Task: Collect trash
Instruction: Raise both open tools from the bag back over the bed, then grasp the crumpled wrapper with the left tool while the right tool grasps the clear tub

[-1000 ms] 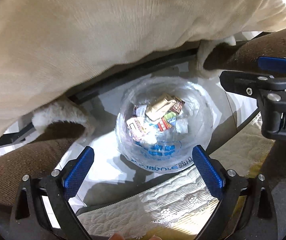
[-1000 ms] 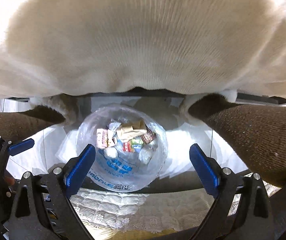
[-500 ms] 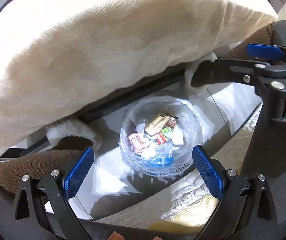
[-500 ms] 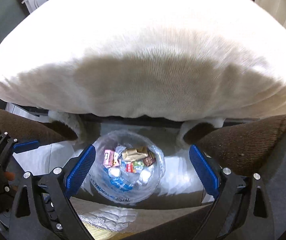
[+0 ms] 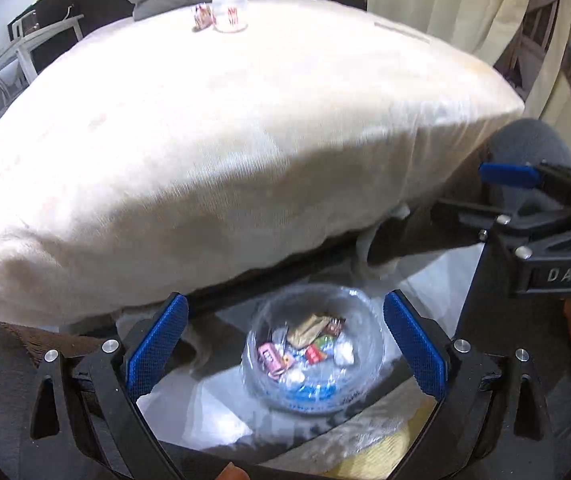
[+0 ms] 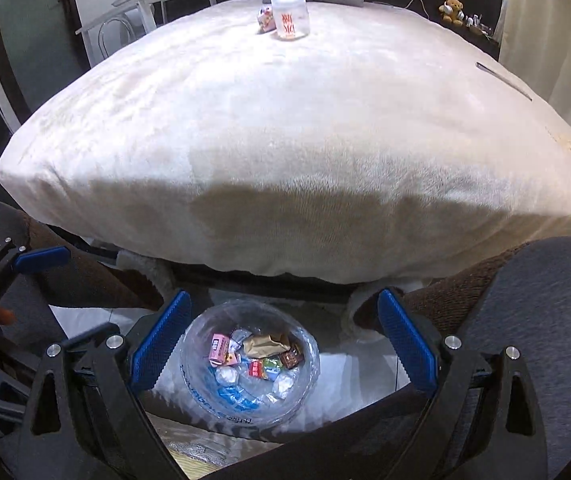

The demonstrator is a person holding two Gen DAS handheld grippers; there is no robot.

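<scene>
Across the cream bed sit a cup and carton (far edge); my left claw and right claw gape empty above the trash bag.

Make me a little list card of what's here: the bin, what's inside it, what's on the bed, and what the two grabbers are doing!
bin: clear bag-lined bin on the floor, below the bed edge
inside: wrappers, pink, brown, red and green, plus white crumpled bits
on bed: clear cup with red print and a small carton beside it, far across the cream blanket
left gripper: open, empty, above the bin
right gripper: open, empty, above the bin
</scene>
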